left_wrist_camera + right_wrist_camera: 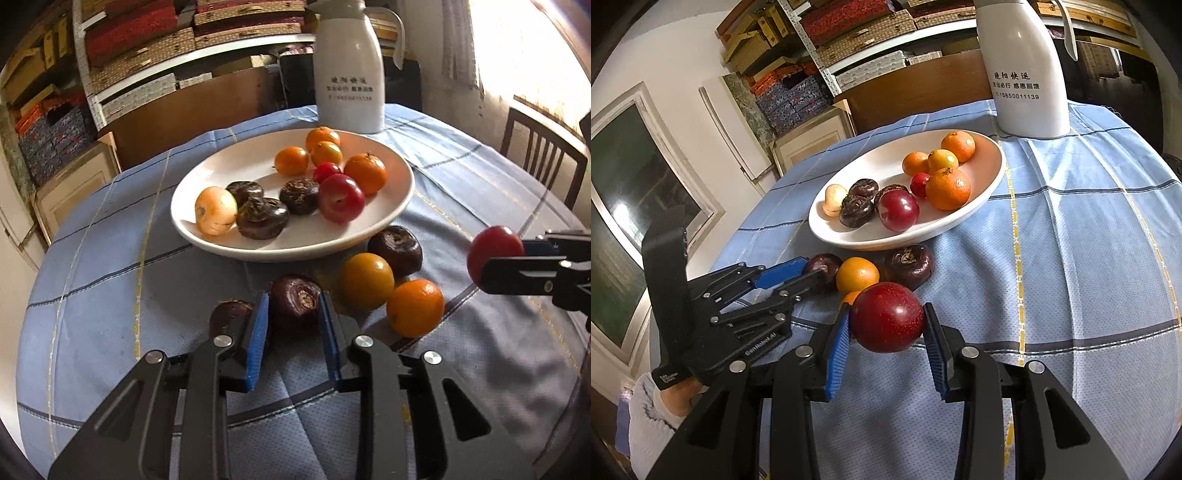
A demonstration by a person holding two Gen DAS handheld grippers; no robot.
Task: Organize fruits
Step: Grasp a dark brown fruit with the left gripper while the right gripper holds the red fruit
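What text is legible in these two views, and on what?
"逸阳快运" on the white thermos jug, top line; first character uncertain.
"言出必行 感恩回馈" on the jug, second line; first characters partly blurred.
"15850011139" on the jug, third line.
"GenRobot.AI" on the left hand-held gripper, along its black linkage; small, the reading is tentative.
A white label on the black strap at the wrist is too small to read.
In the left wrist view the jug's print is blurred.

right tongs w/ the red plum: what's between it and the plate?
In the right wrist view, between the red plum in the right tongs and the white plate lie a yellow-orange fruit and a dark water chestnut on the cloth.
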